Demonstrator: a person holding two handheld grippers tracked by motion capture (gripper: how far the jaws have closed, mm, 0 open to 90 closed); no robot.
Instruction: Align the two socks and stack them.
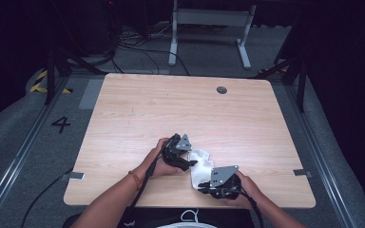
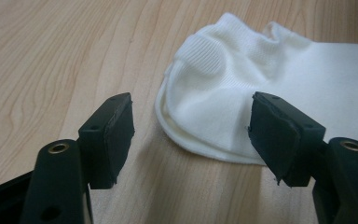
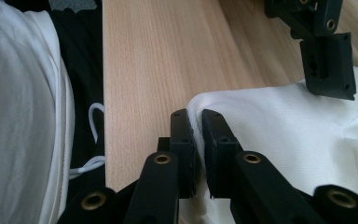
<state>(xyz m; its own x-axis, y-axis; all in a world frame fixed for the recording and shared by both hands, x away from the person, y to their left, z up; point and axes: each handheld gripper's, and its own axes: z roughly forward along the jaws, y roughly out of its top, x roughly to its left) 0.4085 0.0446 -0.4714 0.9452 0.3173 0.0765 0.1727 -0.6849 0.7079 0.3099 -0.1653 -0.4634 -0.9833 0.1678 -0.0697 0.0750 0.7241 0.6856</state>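
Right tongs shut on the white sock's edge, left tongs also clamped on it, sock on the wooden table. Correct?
Not quite. The left tongs are open: in the left gripper view their pads stand apart, with the white sock lying ahead of them, ungripped. The rest holds: the right tongs are shut on the sock's edge, and the sock lies on the wooden table.

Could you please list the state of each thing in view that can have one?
White sock: lying on the table, rumpled, one edge pinched.
Right gripper: shut on the sock's edge.
Left gripper: jaws open, at the sock's cuff end, not pressing on it.
Table: bearing the sock near the person's edge.
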